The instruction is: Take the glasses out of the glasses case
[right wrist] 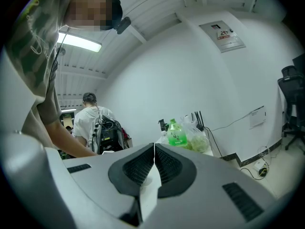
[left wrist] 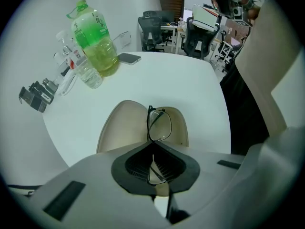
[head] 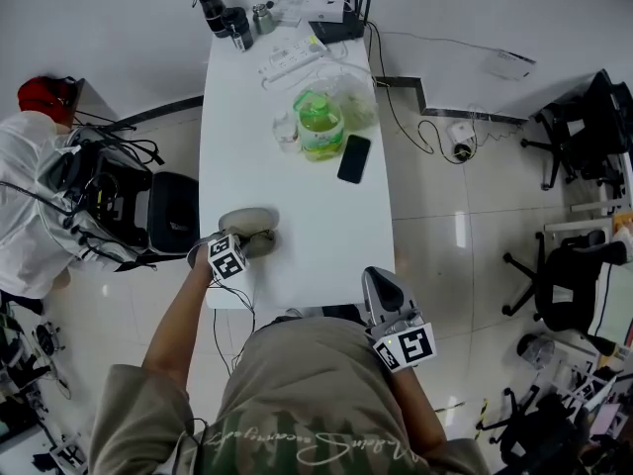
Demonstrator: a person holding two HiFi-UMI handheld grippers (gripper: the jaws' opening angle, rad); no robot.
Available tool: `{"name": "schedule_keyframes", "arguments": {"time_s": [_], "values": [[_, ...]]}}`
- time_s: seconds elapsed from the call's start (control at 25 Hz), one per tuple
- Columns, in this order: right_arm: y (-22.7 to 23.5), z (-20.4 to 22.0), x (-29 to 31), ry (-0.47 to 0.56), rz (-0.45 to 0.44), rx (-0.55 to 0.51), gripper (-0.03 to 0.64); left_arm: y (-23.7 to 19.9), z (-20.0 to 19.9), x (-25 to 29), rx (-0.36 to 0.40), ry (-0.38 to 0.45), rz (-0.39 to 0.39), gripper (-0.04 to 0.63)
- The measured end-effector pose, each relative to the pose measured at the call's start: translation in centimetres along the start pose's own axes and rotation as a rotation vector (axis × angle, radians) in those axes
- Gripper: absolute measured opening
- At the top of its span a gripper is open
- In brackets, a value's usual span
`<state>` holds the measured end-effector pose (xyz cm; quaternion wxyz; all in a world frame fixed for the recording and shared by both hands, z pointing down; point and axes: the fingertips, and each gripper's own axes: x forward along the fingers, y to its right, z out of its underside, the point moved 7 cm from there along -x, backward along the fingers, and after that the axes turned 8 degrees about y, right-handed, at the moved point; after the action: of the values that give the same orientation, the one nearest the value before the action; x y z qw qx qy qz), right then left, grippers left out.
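A beige glasses case (left wrist: 125, 127) lies open on the white table (head: 297, 206), its two halves spread flat. My left gripper (left wrist: 153, 146) is shut on the black-framed glasses (left wrist: 159, 125); they stand on edge, one lens sticking out past the jaws over the case. In the head view the left gripper (head: 257, 243) sits at the case (head: 247, 222) near the table's front left. My right gripper (head: 382, 287) hangs off the table's front right corner, close to my body. In the right gripper view its jaws (right wrist: 154, 146) are shut with nothing between them and point up at the wall.
Farther back on the table stand a large green bottle (head: 319, 125), a small clear bottle (head: 286, 132) and a black phone (head: 354, 158). A power strip (head: 292, 59), a router (head: 334, 13) and dark lenses (head: 223, 13) crowd the far end. A person in white (head: 30, 206) stands left; office chairs (head: 564, 285) right.
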<state>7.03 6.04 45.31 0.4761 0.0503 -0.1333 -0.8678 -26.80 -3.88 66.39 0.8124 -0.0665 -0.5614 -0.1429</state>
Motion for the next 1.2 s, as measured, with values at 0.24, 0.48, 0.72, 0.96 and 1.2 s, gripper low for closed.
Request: {"name": "schedule_keyframes", "arguments": {"time_s": [0.24,0.48,0.72,0.96,1.2], "values": [[-0.2,0.0,-0.1,0.005,0.006,0.004,0.012,0.0,-0.1,-0.6,0.031,-0.002,0.0,0.015],[-1.5,0.8,-0.2,-0.005,-0.022,0.006,0.014,0.5,-0.3,-1.2,0.03,0.012,-0.028,0.015],[-2.6,0.6,1.3,-0.006,-0.032,-0.001,0.014,0.4,0.3,-2.3,0.031,0.04,-0.068,0.015],[-3.6,0.6,1.7,0.009,-0.048,-0.013,0.012,1.5,0.5,-3.1,0.038,0.063,-0.083,0.015],[-4.2,0.8,1.9,0.024,-0.052,-0.01,0.012,1.8,0.9,-3.6,0.039,0.063,-0.092,0.015]]}}
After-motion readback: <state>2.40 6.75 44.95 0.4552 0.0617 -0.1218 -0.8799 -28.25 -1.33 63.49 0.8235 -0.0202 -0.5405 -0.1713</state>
